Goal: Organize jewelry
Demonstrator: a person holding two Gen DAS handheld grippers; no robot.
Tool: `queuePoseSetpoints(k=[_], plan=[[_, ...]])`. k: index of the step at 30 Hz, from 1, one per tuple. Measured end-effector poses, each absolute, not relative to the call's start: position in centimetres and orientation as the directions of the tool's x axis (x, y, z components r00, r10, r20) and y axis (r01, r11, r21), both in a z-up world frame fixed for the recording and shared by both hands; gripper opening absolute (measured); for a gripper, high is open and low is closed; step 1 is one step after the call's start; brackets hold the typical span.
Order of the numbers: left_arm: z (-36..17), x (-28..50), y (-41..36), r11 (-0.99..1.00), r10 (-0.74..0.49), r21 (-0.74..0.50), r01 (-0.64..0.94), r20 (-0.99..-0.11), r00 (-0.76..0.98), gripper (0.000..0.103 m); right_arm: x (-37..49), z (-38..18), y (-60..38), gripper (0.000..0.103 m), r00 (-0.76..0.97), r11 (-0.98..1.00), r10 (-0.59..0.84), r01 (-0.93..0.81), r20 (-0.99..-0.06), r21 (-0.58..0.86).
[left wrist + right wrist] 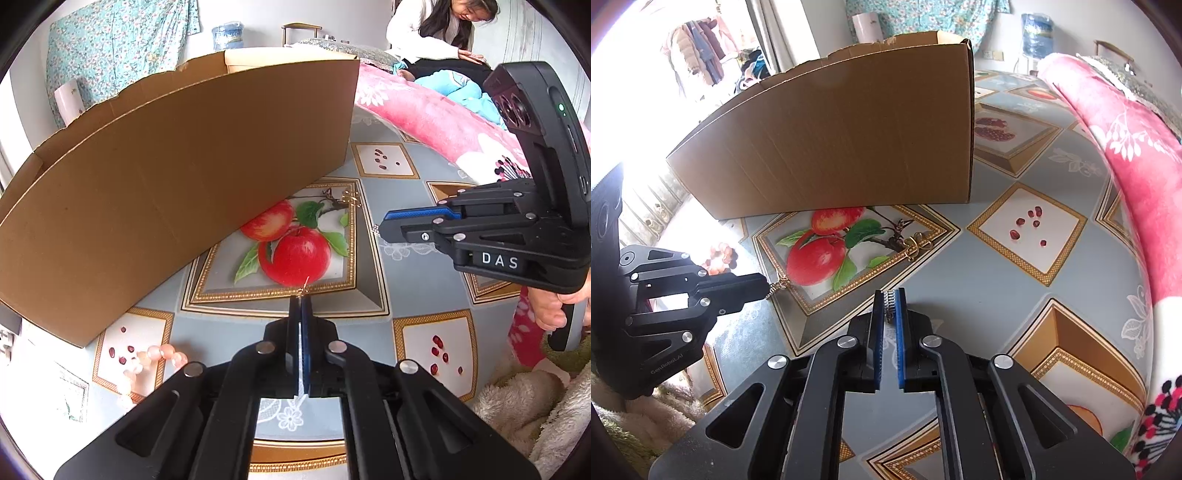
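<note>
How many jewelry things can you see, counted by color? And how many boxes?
Gold jewelry: 2, a small piece in the left gripper and a loose piece on the tablecloth
Silver jewelry: 1, a silver piece in the right gripper
Pink bead bracelet: 1
Cardboard box: 1
Total: 5

Your left gripper (301, 295) looked like matt black plastic with bright metal rivets, and its blue pads (305, 332) seemed ribbed and rubbery. The small gold earring (781, 285) pinched there glinted like polished metal. In your right gripper (889, 295), the silver piece (888, 302) had a beaded, shiny finish. The cardboard box (177, 177) was plain matt brown, its top edge roughly torn. The tablecloth (979, 295) appeared smooth and slightly glossy, the pink blanket (1126, 147) soft and fleecy.
</note>
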State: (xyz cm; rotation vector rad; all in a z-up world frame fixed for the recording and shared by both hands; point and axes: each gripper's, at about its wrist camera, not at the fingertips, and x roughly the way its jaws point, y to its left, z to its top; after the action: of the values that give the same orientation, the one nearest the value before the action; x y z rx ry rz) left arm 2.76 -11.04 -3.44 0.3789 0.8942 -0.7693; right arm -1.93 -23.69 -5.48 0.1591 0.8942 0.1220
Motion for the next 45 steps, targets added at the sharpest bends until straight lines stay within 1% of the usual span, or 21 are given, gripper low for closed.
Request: queuePoseSetpoints(k=[2,5,15,17,19,21,24,30,32,34,36,37,41,45], plan=[[-3.3,2.7,-10.9,0.672,-0.449,-0.021,0.741,-0.807,0.384,0.001,-2.1,-5.5,-23.6,0.014,0.621,0.983,0.163,-0.033,-0.767,0.182],[-3.3,2.6,-11.0,0.663,-0.448,-0.018,0.749,-0.811,0.377,0.001,-2.4,-5.5,-23.6,0.016,0.619,0.983,0.158,-0.023,-0.769,0.184],[-3.8,2.6,-11.1,0.658,-0.43,-0.01,0.753,-0.826,0.365,0.002,-3.0,-5.5,-23.4,0.017,0.614,0.983,0.159,-0.025,-0.773,0.183],[-3.7,2.5,-11.1,0.654,-0.428,-0.005,0.757,-0.827,0.364,0.005,-3.1,-5.3,-23.5,0.017,0.613,0.983,0.16,-0.028,-0.773,0.182],[-3.7,2.4,-11.2,0.65,-0.427,0.003,0.76,-0.826,0.368,0.02,-3.2,-5.3,-23.5,0.017,0.613,0.983,0.16,-0.028,-0.774,0.18],[-3.6,2.3,-11.3,0.643,-0.426,0.014,0.766,-0.824,0.373,0.024,-3.2,-5.3,-23.5,0.017,0.613,0.983,0.161,-0.03,-0.774,0.181],[-3.8,2.2,-11.5,0.644,-0.412,0.034,0.764,-0.826,0.384,0.024,-3.2,-5.3,-23.4,0.017,0.613,0.983,0.16,-0.028,-0.774,0.181],[-4.0,2.6,-11.5,0.649,-0.414,0.023,0.761,-0.828,0.378,0.024,-3.2,-5.2,-23.4,0.017,0.618,0.983,0.16,-0.025,-0.77,0.185],[-4.0,2.7,-11.5,0.648,-0.413,0.026,0.761,-0.828,0.38,0.021,-3.2,-5.2,-23.5,0.017,0.62,0.982,0.162,-0.025,-0.768,0.188],[-3.9,2.8,-11.5,0.646,-0.412,0.027,0.763,-0.828,0.379,0.014,-3.1,-5.1,-23.4,0.017,0.622,0.982,0.164,-0.027,-0.766,0.189],[-3.9,2.8,-11.5,0.645,-0.412,0.028,0.764,-0.829,0.378,0.012,-3.0,-5.2,-23.3,0.017,0.622,0.981,0.169,-0.032,-0.765,0.19],[-3.9,2.9,-11.5,0.646,-0.411,0.029,0.763,-0.829,0.379,0.008,-2.9,-5.2,-23.2,0.017,0.621,0.982,0.168,-0.034,-0.765,0.188],[-3.9,2.9,-11.4,0.647,-0.412,0.027,0.762,-0.829,0.379,0.006,-2.6,-5.3,-23.0,0.017,0.619,0.984,0.161,-0.044,-0.769,0.17],[-3.9,2.9,-11.3,0.647,-0.414,0.026,0.762,-0.827,0.38,0.006,-2.1,-5.3,-22.5,0.017,0.616,0.993,0.116,-0.044,-0.779,0.113]])
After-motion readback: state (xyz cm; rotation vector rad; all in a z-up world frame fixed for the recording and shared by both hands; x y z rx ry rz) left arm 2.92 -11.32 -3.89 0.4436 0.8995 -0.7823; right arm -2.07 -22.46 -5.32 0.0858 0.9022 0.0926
